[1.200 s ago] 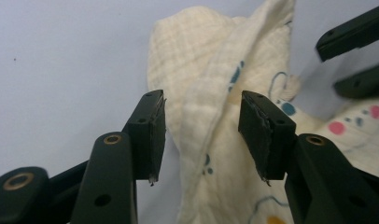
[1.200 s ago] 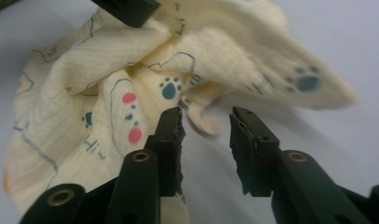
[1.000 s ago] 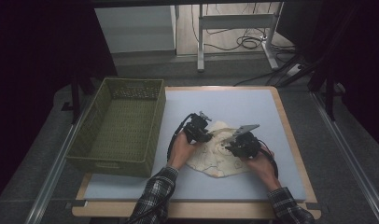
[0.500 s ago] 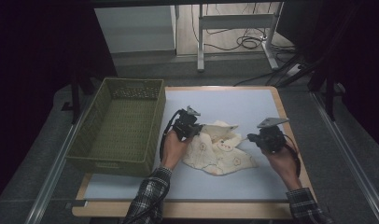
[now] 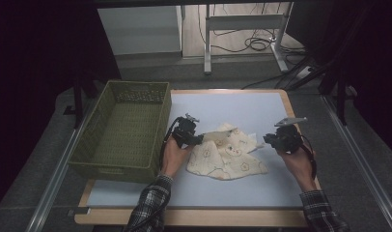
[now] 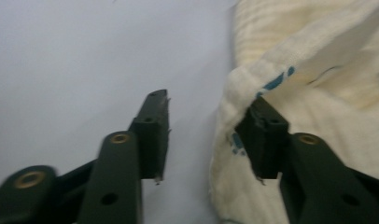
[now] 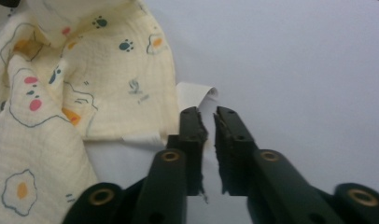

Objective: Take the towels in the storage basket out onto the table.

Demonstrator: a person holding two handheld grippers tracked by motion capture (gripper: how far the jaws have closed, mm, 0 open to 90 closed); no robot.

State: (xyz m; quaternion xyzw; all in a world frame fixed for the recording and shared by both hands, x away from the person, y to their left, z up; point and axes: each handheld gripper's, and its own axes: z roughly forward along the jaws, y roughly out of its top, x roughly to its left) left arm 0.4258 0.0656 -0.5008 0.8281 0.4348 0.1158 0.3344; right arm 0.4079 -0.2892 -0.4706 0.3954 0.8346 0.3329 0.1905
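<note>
The left gripper [image 6: 208, 135] has its two black jaws wide apart; the edge of the soft cream cloth with little egg and paw pictures [image 6: 318, 84] drapes over the tip of one jaw, and the other jaw is over the bare table; nothing is pinched between them. The right gripper [image 7: 210, 126] has its jaws almost together with a thin gap; nothing is held in them; the tips sit just beside a small white tag [image 7: 194, 95] at the cloth's edge.

The cloth [image 5: 226, 152] is crumpled and bumpy, pale yellow, with fried eggs, paw prints and pink spots printed on it; it lies in a loose heap near the middle of the light blue table top [image 5: 232, 108], between the two grippers; one corner lifts up toward the left gripper [image 5: 187, 131]; the right gripper [image 5: 281, 138] is off the cloth's right side.

A green woven plastic basket [image 5: 119, 130] stands at the left of the table, close to the left hand [image 5: 174, 154]; the right hand [image 5: 296, 162] rests on the table; both arms wear checked sleeves [image 5: 148, 210]; a wooden edge [image 5: 184, 217] runs around the table.
</note>
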